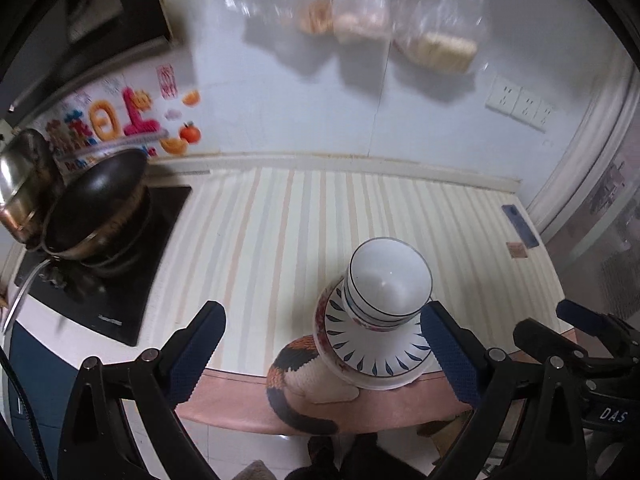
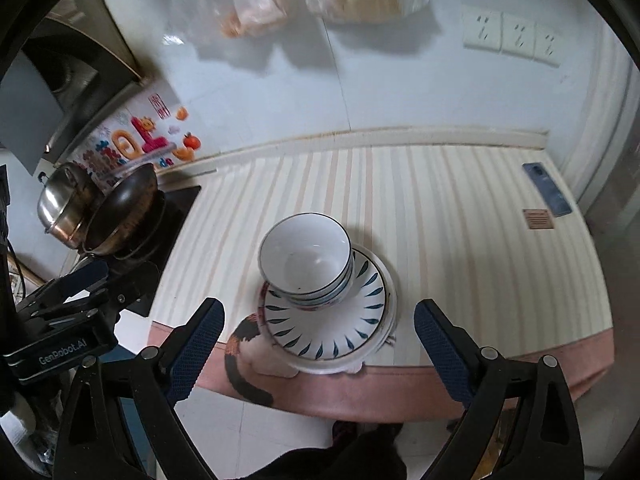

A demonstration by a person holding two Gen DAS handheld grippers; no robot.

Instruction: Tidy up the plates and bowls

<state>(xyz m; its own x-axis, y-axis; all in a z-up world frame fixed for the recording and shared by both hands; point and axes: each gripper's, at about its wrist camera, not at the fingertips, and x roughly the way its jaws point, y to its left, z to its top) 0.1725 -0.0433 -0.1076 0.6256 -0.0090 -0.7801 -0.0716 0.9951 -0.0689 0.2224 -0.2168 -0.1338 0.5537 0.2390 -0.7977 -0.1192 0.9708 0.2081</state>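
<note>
counter (image 2: pixel 460 216): striped cloth, mostly bare | stack: bowls (image 2: pixel 308 260) nested on plates (image 2: pixel 332 332), lower centre, near front edge | left tongs (image 1: pixel 320 348), right tongs (image 2: pixel 318 350): apart, empty | step: stacking looks complete | next: likely none

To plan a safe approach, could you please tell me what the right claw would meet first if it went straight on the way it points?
Probably the stacked bowls on the plates; the open right claw points at them, though depth is uncertain.
</note>
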